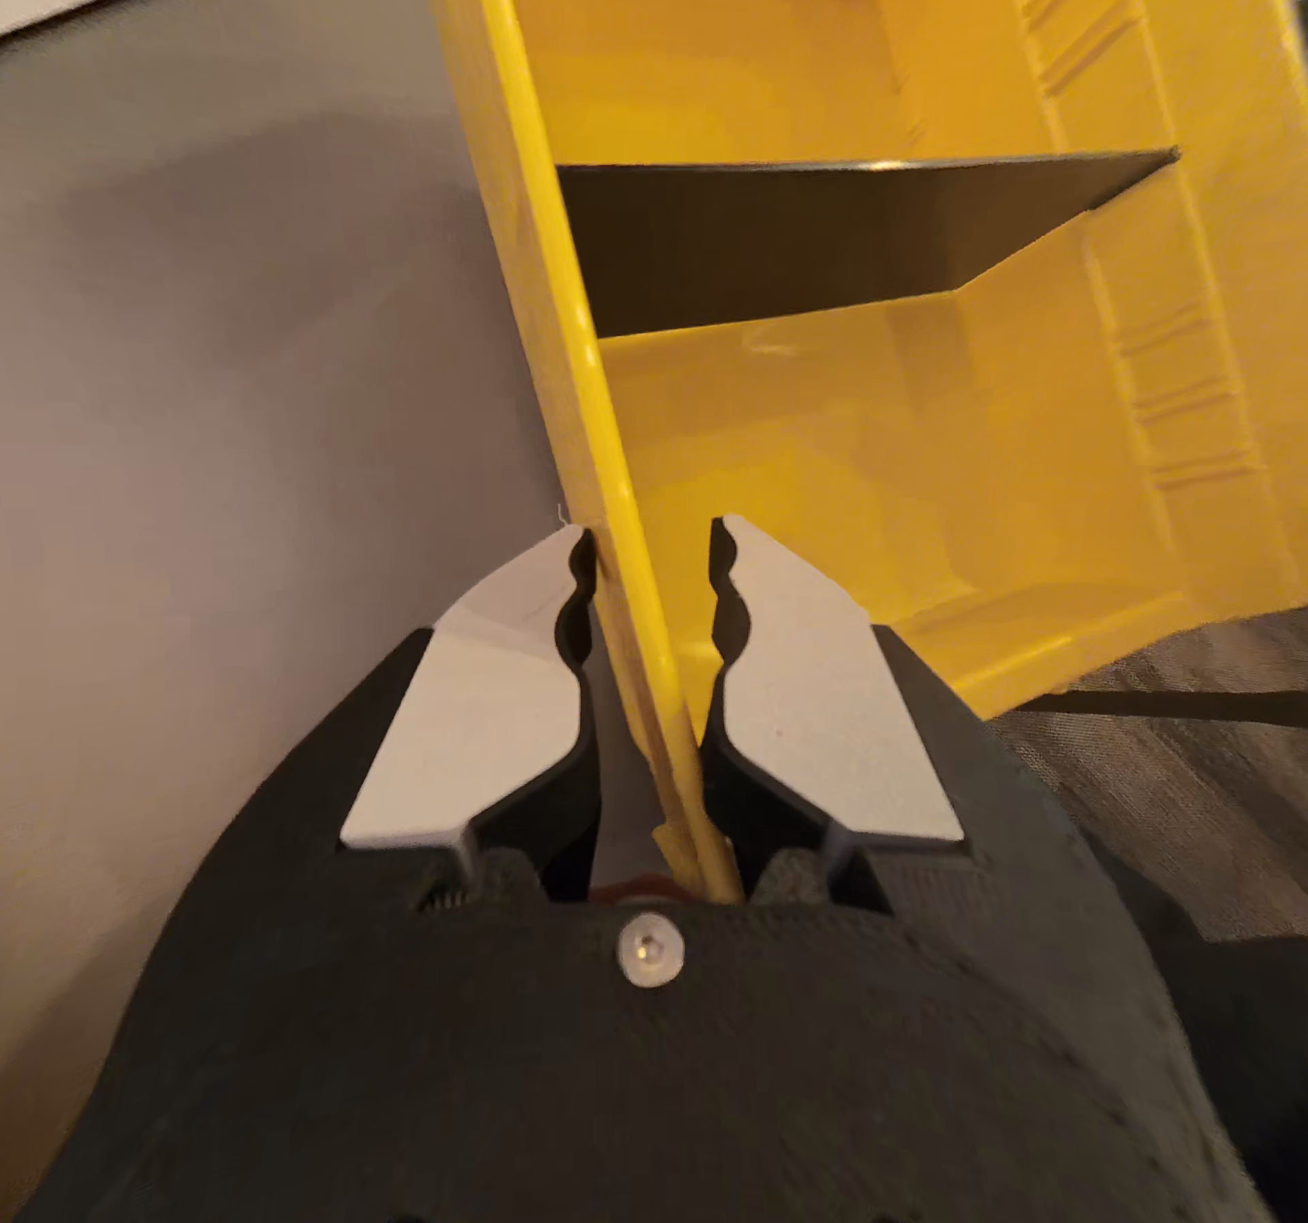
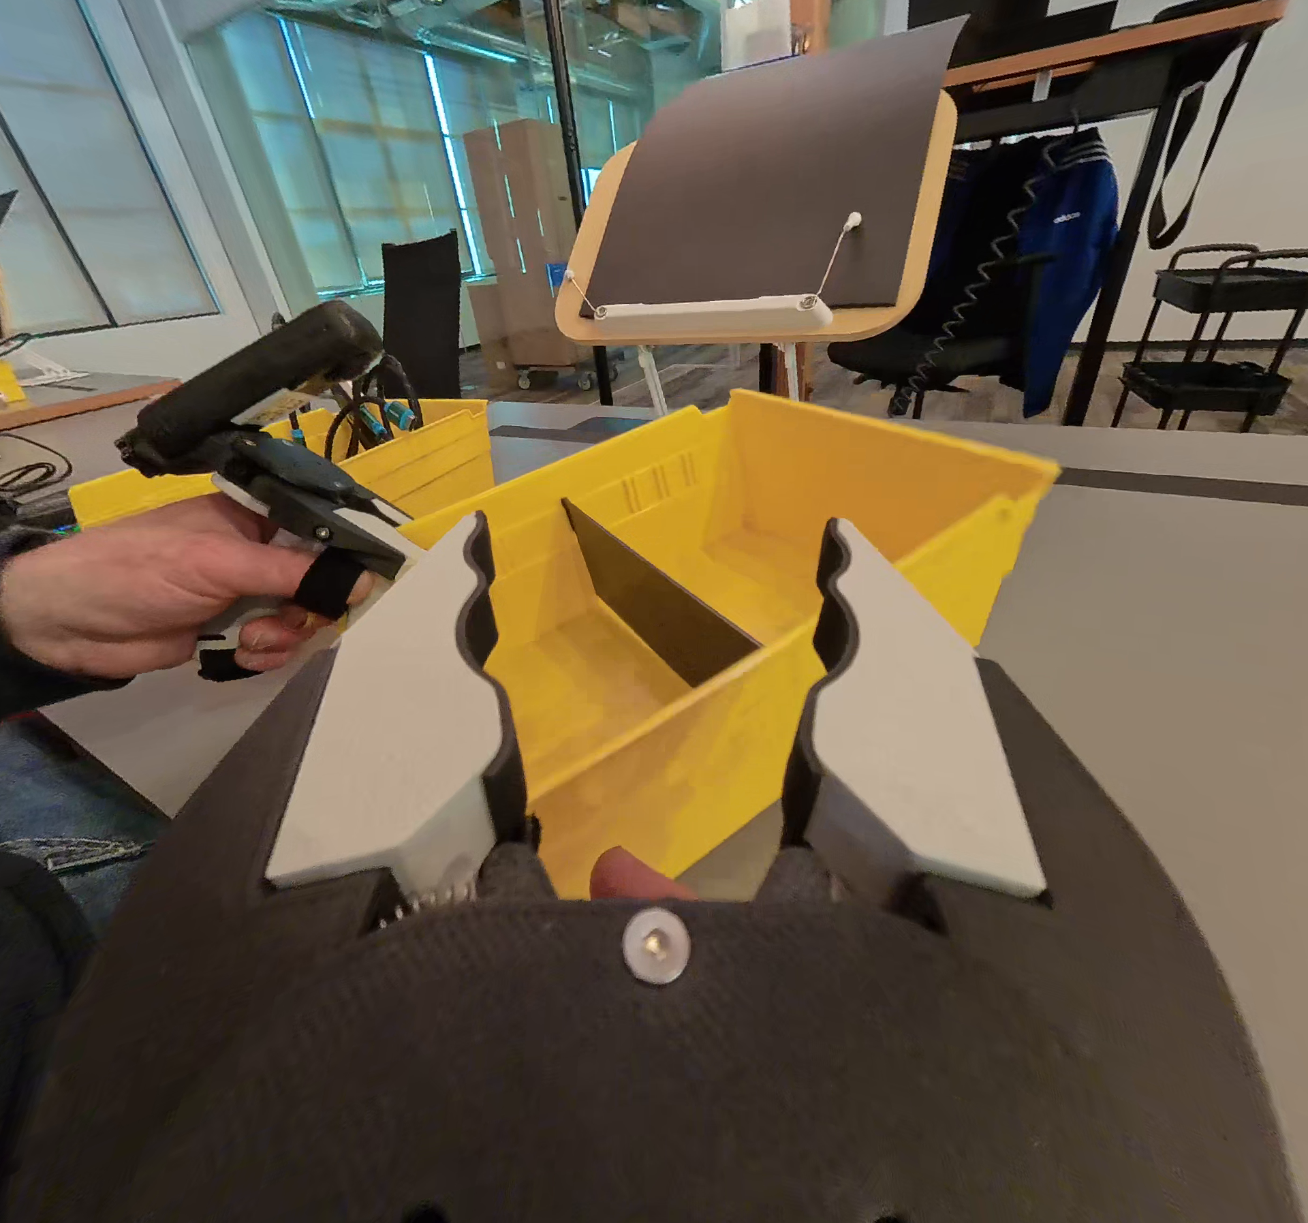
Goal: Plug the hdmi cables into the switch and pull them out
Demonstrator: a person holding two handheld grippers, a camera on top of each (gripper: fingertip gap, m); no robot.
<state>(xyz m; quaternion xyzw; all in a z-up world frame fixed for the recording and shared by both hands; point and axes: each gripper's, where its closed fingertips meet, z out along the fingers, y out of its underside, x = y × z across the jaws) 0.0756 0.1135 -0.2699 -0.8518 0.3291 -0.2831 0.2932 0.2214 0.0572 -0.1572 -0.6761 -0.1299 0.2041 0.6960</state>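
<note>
Sitting on the grey table, the yellow bin is the biggest thing here and my landmark. A black divider splits it into two compartments, both bare as far as either view reaches. Behind the bin to its left is a second yellow bin with dark cables coiled inside; probably the hdmi ones, but too small to tell. No switch visible in either view.

Left gripper straddles the bin's side wall, fingers narrow, outer pad touching the wall, inner pad with a gap; looks like a loose pinch, grip not certain. A hand holds it left of the bin.

Right gripper hovers at the bin's near corner, fingers wide, gripping nothing.
</note>
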